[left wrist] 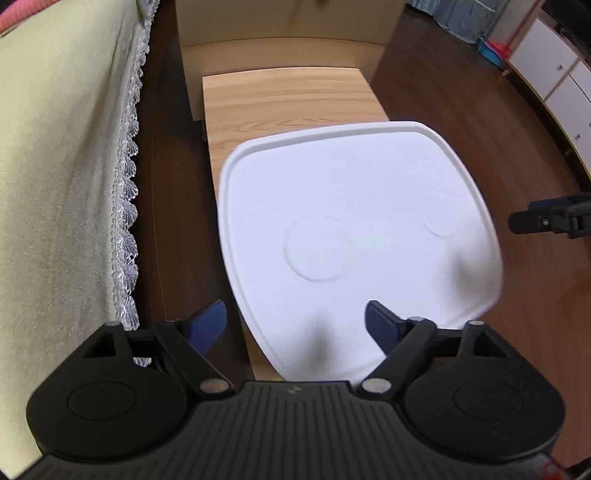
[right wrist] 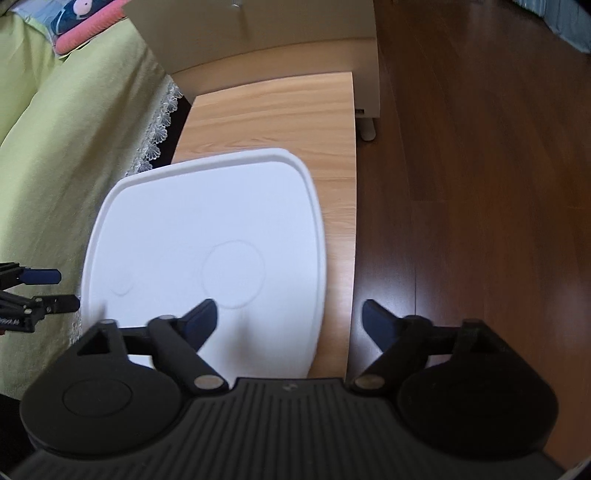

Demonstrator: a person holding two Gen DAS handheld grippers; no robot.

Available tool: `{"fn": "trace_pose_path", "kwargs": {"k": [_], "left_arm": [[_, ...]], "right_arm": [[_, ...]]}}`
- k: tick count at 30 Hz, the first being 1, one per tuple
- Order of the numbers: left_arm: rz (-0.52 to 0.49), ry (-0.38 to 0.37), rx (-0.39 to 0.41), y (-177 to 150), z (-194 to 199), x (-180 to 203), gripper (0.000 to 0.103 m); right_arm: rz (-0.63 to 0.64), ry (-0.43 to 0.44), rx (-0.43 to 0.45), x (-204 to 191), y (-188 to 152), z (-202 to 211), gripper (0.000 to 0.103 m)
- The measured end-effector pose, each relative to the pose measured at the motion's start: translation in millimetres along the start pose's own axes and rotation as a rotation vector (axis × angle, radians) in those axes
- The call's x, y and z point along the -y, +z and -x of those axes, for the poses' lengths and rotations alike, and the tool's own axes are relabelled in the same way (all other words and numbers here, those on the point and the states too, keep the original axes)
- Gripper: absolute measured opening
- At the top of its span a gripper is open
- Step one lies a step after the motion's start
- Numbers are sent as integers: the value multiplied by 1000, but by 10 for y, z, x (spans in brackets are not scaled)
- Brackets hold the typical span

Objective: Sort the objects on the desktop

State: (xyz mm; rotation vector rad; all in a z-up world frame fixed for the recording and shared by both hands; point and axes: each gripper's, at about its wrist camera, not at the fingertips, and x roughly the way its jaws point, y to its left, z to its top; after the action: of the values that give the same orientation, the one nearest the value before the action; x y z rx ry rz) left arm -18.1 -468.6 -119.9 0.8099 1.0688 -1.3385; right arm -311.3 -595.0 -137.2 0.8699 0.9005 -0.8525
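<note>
A white plastic tray (left wrist: 351, 206) with a raised rim and faint round recesses lies flat over the near part of a narrow light-wood table (left wrist: 280, 96). Nothing rests on it. My left gripper (left wrist: 295, 310) is open above the tray's near left edge, with nothing between its blue pads. In the right wrist view the same tray (right wrist: 207, 221) fills the middle left. My right gripper (right wrist: 289, 308) is open over the tray's right rim and the table (right wrist: 280, 118), holding nothing. Each gripper shows in the other's view: the right gripper (left wrist: 546, 218) off the tray's right side, the left gripper (right wrist: 55, 290) off its left side.
A bed with a pale green cover (left wrist: 55, 184) and a lace fringe (left wrist: 127, 206) runs along the table's left side. A white cabinet (left wrist: 280, 22) stands beyond the table's far end. Dark wooden floor (right wrist: 480, 184) lies to the right.
</note>
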Motion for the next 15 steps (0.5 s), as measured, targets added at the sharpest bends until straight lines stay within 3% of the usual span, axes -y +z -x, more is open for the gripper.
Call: {"fn": "trace_pose_path", "kwargs": {"k": [1,5,15], "left_arm": [[-6,7,5,-35,66,56,96],[-8,37,33,-194,328,259,100],[106,61,106,-697,823,498,102]], "right_arm": [[-3,2,2,-44,-15,51,90],[-8,-4,-6,-233,-136,222,102],[17,-14,-86,-565,-642,512,102]]}}
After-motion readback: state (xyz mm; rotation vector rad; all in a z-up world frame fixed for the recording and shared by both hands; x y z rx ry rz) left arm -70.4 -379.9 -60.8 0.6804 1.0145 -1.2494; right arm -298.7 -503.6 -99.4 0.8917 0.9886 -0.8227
